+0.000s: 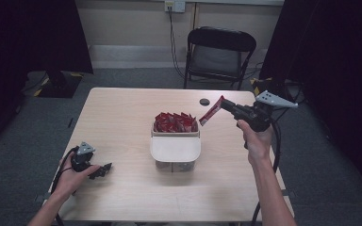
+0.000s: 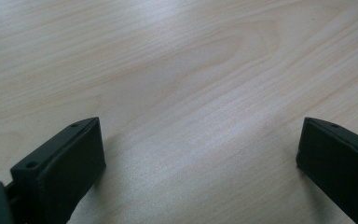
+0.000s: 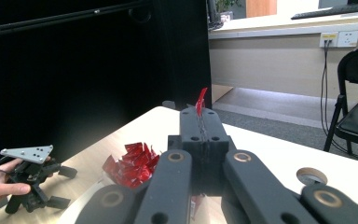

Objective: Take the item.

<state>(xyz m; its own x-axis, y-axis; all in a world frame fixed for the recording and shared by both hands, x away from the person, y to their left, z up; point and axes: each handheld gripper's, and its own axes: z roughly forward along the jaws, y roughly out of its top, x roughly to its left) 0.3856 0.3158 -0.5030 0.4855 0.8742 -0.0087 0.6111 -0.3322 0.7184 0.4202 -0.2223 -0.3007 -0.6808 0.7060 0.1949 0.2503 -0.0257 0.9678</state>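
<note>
Right gripper (image 1: 225, 105) jaws clamped on red packet (image 1: 211, 111), held above and right of box (image 1: 175, 149). Left gripper (image 1: 104, 169) jaws apart, empty, left of box. Risk: thin edge grip, packet may slip and land outside box.

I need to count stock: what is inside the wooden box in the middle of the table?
The wooden box holds a heap of red packets in its far part. A pale lid covers the near part, so whatever lies beneath it is hidden.

Black folding chair (image 1: 220, 52) beyond wooden table (image 1: 118, 117)
</note>
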